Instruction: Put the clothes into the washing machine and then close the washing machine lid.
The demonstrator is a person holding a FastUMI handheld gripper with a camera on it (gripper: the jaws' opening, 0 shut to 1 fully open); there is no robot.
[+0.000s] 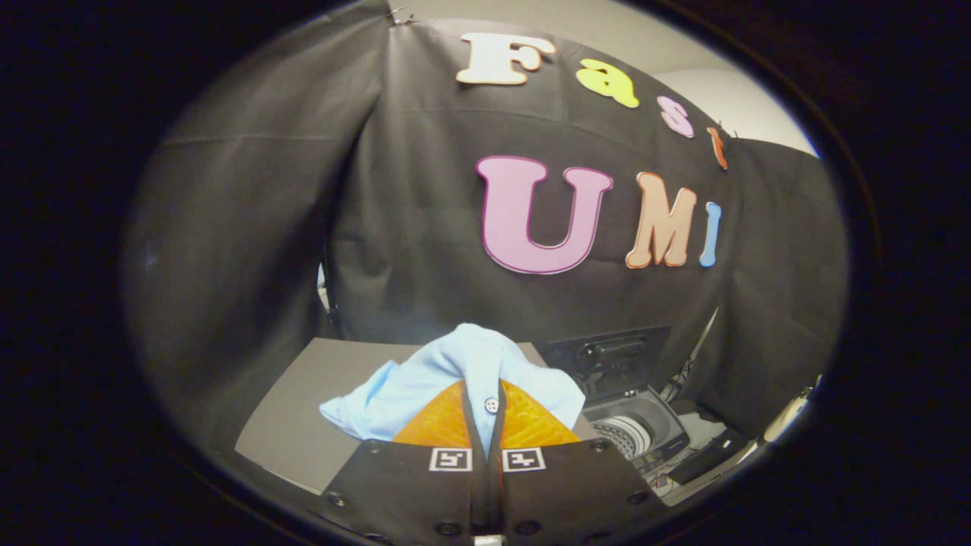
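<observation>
Tabletop (303,409) is seen as a grey surface beneath the load, with the washing machine (633,432) placed beyond and to the right of the fingers. Its lid (607,356) is raised against the booth wall, and the ribbed drum (626,436) is exposed. The light blue garment (425,379) is held clear of the tabletop, draped over the gripper (485,413). The fingers are pressed nearly together, pinching a fold of the cloth; a small white button (491,405) sits just at the pinch. For this step, the pinch should be kept firm while the garment is carried over the drum opening. Release is best delayed until the hanging cloth is judged to be inside the rim, so that no sleeve is left trailing where the lid must close.
</observation>
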